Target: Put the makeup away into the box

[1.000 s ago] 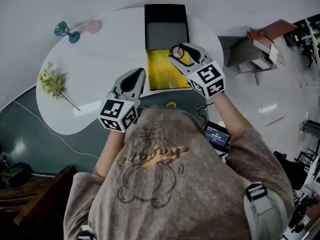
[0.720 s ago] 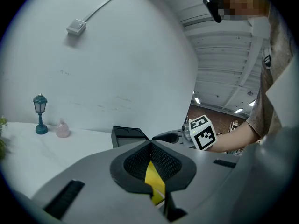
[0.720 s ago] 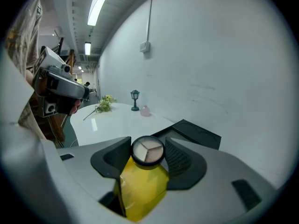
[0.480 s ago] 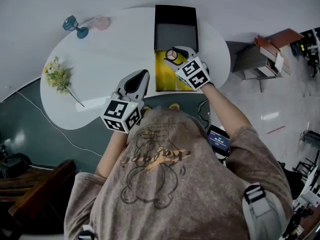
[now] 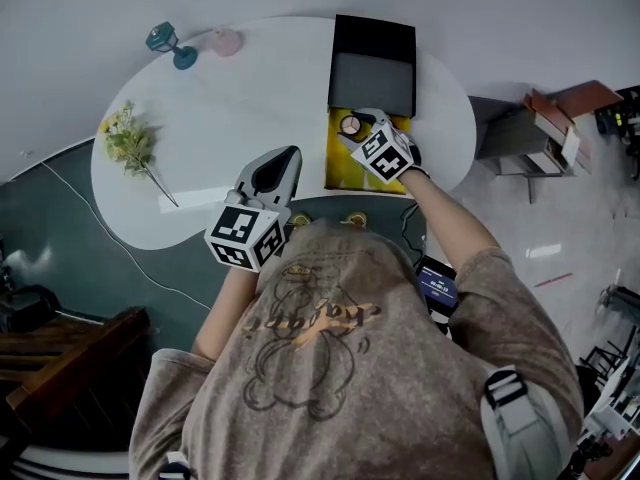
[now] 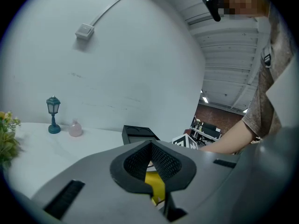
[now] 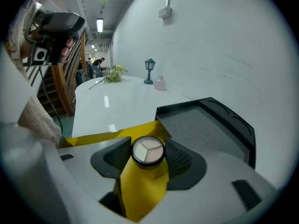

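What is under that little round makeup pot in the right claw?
Under the makeup pot, held by the right gripper, lies the yellow tray. The stretch directly beneath is covered by pot and jaws.

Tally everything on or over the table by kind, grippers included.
grippers: 2 (left gripper, right gripper)
makeup compact: 1
box: 1
teal lantern: 1
pink bottle: 1
flower sprig: 1
total: 7
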Motion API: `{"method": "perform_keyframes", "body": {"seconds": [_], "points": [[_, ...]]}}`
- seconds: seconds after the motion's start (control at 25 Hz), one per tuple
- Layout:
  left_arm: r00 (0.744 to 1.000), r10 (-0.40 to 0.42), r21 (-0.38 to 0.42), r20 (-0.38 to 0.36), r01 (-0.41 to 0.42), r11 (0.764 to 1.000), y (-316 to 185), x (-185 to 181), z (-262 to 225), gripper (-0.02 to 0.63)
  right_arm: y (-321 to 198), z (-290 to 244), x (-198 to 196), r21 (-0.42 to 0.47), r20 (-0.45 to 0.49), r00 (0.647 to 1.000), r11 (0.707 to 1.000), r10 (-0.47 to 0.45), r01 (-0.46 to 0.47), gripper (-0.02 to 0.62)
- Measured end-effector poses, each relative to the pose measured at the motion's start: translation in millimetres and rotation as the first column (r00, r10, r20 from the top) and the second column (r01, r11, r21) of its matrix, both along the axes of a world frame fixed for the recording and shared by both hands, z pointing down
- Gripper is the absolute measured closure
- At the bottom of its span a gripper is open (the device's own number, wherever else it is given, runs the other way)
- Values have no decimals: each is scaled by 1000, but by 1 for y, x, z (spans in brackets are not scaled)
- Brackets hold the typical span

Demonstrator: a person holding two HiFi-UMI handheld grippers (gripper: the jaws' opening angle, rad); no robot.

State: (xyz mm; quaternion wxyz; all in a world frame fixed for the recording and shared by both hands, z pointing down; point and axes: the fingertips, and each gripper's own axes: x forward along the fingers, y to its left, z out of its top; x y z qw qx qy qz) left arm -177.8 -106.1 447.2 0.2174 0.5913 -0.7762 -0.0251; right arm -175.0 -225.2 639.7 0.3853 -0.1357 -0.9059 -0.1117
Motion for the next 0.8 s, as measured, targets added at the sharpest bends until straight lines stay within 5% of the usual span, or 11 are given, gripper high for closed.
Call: {"method": "perform_keyframes", "body": {"seconds": [0.8], "points": [[998, -57, -19, -6, 56, 998, 13, -9, 6, 584, 18, 30, -7, 36, -52, 992, 993, -114, 116, 360]]}}
